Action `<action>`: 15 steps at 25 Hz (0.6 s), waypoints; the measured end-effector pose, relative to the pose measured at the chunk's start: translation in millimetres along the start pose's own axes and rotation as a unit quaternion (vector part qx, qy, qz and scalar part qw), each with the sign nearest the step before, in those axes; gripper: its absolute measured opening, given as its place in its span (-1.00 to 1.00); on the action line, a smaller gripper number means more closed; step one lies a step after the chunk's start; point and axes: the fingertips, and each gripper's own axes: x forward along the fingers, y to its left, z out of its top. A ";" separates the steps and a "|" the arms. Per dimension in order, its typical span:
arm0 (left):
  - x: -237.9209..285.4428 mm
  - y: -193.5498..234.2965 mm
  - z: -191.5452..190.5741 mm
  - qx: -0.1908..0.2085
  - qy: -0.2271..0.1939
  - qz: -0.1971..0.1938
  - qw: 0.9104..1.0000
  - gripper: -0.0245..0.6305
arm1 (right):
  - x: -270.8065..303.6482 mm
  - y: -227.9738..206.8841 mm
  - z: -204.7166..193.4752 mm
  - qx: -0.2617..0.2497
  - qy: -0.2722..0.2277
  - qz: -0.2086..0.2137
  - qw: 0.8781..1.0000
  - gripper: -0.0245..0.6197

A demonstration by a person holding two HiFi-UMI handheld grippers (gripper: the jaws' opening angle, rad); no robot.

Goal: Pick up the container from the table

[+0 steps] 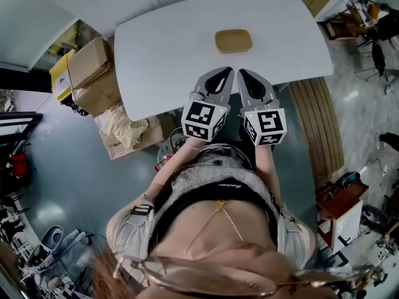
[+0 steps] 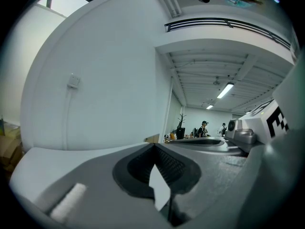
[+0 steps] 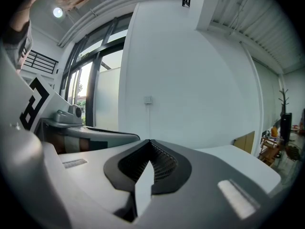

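A tan, rounded, shallow container (image 1: 234, 41) lies on the white table (image 1: 162, 55), near the middle of its far half. Both grippers hover side by side over the table's near edge, pointing at the container and well short of it. My left gripper (image 1: 226, 72) has its jaws together with nothing between them, and so does my right gripper (image 1: 243, 73). In the left gripper view the jaws (image 2: 153, 146) meet at a point before a white wall. The right gripper view shows the same closed tip (image 3: 149, 142). Neither gripper view shows the container.
Cardboard boxes (image 1: 93, 73) are stacked on the floor left of the table. A slatted wooden bench (image 1: 318, 120) runs along its right side. A small brown side table (image 1: 340, 207) stands at lower right. Far-off people (image 2: 204, 128) appear in the left gripper view.
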 end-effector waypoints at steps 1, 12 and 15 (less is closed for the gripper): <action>-1.0 3.3 0.0 0.000 0.000 0.000 1.000 -0.92 | 3.0 1.8 0.2 -0.001 0.000 0.000 1.000 -0.84; -7.0 28.0 -3.8 -0.021 -0.005 -0.001 1.000 -0.92 | 20.0 10.7 -7.2 0.003 0.012 -0.006 1.000 -0.84; -4.1 28.7 -4.4 -0.016 -0.003 0.001 1.000 -0.92 | 22.7 6.7 -6.4 0.004 0.012 -0.008 1.000 -0.84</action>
